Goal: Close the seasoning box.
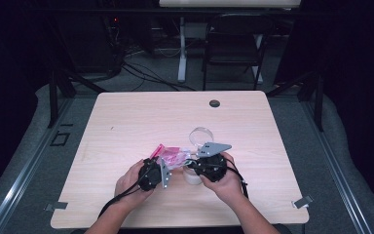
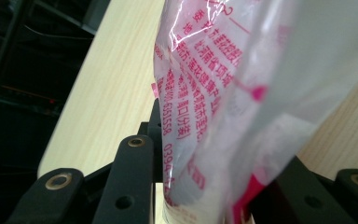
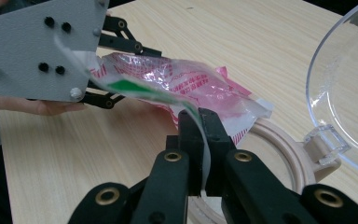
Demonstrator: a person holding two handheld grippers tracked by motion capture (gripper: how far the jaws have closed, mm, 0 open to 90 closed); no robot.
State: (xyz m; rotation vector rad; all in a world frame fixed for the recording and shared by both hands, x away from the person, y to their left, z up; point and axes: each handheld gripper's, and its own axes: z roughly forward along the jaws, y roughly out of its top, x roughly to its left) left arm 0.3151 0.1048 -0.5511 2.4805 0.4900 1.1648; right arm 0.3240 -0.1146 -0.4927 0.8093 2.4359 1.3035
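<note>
A clear plastic bag [image 1: 170,155] with pink print hangs just above the table between both grippers. In the left gripper view the bag [image 2: 205,93] fills the space between the jaws of my left gripper [image 2: 214,191], which is shut on it. My right gripper [image 3: 199,126] is shut on a thin clear strip at the bag's [image 3: 182,88] edge, which stretches back toward the left gripper's grey plate [image 3: 42,46]. In the high view the left gripper [image 1: 171,161] and right gripper [image 1: 191,164] nearly meet at the bag.
A round container with a beige rim [image 3: 279,140] stands under the right gripper, its clear hinged lid [image 3: 345,93] flipped open; from above the lid [image 1: 200,134] lies behind the container [image 1: 193,176]. The wooden table [image 1: 126,122] has a dark grommet [image 1: 215,103] near its far edge.
</note>
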